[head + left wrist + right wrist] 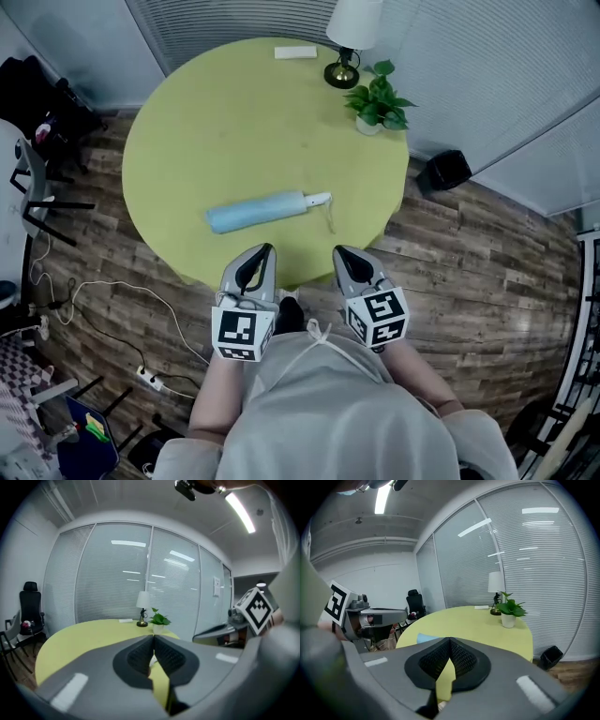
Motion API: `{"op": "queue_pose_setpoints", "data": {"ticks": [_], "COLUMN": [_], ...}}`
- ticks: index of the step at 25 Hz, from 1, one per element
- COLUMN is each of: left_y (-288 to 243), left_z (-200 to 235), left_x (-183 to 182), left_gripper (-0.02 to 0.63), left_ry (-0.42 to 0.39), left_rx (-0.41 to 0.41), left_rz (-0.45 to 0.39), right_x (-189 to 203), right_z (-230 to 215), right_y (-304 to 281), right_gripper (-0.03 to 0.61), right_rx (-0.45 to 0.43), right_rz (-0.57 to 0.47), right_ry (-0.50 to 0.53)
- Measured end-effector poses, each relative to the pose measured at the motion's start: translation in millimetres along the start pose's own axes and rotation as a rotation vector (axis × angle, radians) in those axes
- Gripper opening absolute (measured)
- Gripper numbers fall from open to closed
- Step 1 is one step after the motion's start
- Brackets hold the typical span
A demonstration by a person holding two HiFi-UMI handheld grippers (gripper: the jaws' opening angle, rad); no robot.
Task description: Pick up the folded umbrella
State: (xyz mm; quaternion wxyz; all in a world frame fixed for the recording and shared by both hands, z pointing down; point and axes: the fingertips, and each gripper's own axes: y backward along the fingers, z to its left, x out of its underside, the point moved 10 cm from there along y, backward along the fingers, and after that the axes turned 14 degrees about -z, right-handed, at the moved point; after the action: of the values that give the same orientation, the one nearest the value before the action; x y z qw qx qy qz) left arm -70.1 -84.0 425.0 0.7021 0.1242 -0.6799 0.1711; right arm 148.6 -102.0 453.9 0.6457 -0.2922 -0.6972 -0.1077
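Folded umbrella [267, 210] lies flat on the near half of the table [187, 141], well apart from both tools. It is a slim tube in a light blue fabric sleeve. Its pale handle points to the right, and a thin cord loop hangs from it. In the right gripper view a small blue patch shows just over the jaw housing, probably one end of this umbrella.

The left gripper [263, 251] and the right gripper [341, 251] hover side by side just off the table's near edge. Each one carries a cube with black and white square markers. Both claws are clenched with nothing inside: the ribbed dark pads meet at the tips on the left gripper [153, 637] and also on the right gripper [449, 640].

The table is round, with a smooth matte yellow-green top. At its far side stand a lamp [349, 37] with a white shade and a dark base, a potted plant [378, 98] in a small white pot, and a white flat piece [295, 52].

The floor [487, 253] is of dark wood-pattern planks. Glass walls [117, 578] with fine horizontal blinds close the room. A black bin [444, 171] stands beside the table, and a black office chair [29, 602] is at the left. A white power strip [150, 380] lies on the floor.
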Motion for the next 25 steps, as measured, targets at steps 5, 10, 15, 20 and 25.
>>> {"op": "queue_pose_setpoints", "data": {"ticks": [5,10,15,20,25], "left_y": [-45,-83,-120,-150,-169], "left_z": [37,71,98,117,124], "left_x": [3,29,60,92,121], "left_gripper": [0.006,0.017,0.131,0.27,0.377], "left_ry": [-0.064,-0.173,-0.258,-0.307,-0.339], "left_rx": [0.084,0.12,0.265,0.419,0.534], "left_rz": [0.03,0.166,0.368,0.496,0.617], "right_x": [-9,-4,8,18,24], "right_z": [-15,-23,-30,-36,-34], "right_y": [-56,-99,-132,-154,-164], "right_gripper": [0.0,0.0,0.0,0.0,-0.001], "right_rx": [0.006,-0.001,0.003,0.014,0.025], "right_rz": [0.027,0.064,0.103,0.143,0.172], "right_ry": [-0.019,-0.031,-0.041,-0.07,-0.098]}}
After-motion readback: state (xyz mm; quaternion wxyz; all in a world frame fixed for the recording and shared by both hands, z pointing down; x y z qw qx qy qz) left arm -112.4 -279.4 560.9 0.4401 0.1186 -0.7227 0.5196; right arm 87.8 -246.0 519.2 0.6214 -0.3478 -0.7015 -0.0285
